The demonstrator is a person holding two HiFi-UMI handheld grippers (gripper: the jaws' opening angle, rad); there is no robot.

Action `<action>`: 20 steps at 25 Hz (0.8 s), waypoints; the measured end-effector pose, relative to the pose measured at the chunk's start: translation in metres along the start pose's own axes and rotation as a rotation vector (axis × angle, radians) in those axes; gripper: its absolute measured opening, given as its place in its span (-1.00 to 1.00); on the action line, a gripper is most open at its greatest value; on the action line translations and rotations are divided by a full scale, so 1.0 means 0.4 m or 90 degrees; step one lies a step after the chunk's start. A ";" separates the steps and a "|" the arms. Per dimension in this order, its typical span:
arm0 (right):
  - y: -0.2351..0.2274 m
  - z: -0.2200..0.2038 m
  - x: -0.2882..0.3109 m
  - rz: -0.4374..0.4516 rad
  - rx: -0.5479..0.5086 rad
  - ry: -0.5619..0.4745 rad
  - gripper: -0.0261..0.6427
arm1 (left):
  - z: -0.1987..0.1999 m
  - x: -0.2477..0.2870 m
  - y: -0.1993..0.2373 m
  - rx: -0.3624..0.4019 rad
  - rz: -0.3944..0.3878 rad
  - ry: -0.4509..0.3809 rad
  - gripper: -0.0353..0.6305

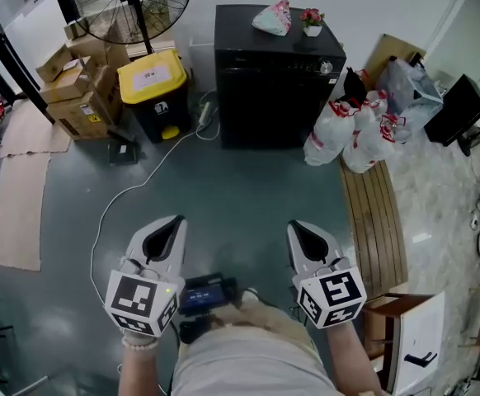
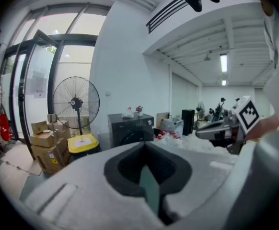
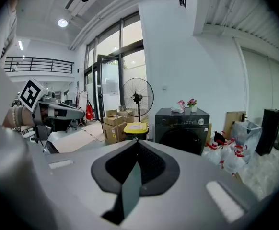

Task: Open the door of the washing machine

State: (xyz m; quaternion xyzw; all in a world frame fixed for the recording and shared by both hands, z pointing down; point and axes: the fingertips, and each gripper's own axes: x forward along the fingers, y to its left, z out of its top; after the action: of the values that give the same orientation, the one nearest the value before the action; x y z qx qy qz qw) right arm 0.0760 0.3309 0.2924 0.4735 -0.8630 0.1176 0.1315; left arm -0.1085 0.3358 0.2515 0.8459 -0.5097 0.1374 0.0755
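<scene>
A black washing machine (image 1: 277,77) stands against the far wall, its round door (image 3: 180,140) closed; it also shows small in the left gripper view as the machine (image 2: 130,128). A pink cloth and a small potted flower sit on its top. My left gripper (image 1: 172,225) and right gripper (image 1: 299,229) are held side by side near my body, well short of the machine, over bare floor. Both have their jaws shut with nothing between them.
A yellow-lidded bin (image 1: 153,93) and a standing fan (image 1: 129,2) are left of the machine, with cardboard boxes (image 1: 79,85) further left. Tied white bags (image 1: 355,134) lie at its right, beside a wooden slat board (image 1: 376,221). A cable (image 1: 133,192) runs across the grey floor.
</scene>
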 end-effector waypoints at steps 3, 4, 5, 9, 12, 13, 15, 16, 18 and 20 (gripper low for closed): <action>-0.014 0.004 0.001 -0.006 0.002 -0.001 -0.91 | 0.006 0.007 -0.007 0.001 0.001 0.000 -0.91; -0.017 0.005 0.000 -0.005 0.006 -0.004 -0.91 | 0.007 0.010 -0.011 0.000 -0.001 0.000 -0.86; -0.021 0.006 -0.002 -0.003 0.010 -0.007 -0.90 | 0.007 0.013 -0.016 0.000 -0.003 0.000 -0.73; -0.048 0.004 -0.009 -0.002 0.027 -0.016 -0.79 | 0.013 0.027 -0.037 0.001 0.002 -0.001 -0.63; -0.076 0.006 -0.016 -0.002 0.041 -0.026 -0.60 | 0.022 0.033 -0.051 -0.008 0.011 -0.005 -0.59; -0.084 0.008 -0.019 -0.002 0.045 -0.030 -0.59 | 0.025 0.033 -0.056 -0.010 0.014 -0.006 -0.58; -0.097 0.009 -0.025 0.002 0.048 -0.034 -0.58 | 0.030 0.031 -0.063 -0.013 0.021 -0.008 -0.58; -0.102 0.007 -0.028 0.006 0.047 -0.033 -0.59 | 0.032 0.031 -0.066 -0.014 0.025 -0.010 -0.58; -0.113 0.003 -0.032 0.012 0.043 -0.032 -0.59 | 0.039 0.032 -0.074 -0.014 0.034 -0.016 -0.58; -0.126 0.000 -0.039 0.016 0.039 -0.033 -0.59 | 0.046 0.033 -0.083 -0.011 0.041 -0.024 -0.57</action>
State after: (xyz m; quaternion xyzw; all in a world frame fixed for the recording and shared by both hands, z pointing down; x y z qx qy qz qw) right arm 0.1267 0.3168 0.2910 0.4691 -0.8680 0.1335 0.0934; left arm -0.0703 0.3352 0.2387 0.8309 -0.5392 0.1192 0.0685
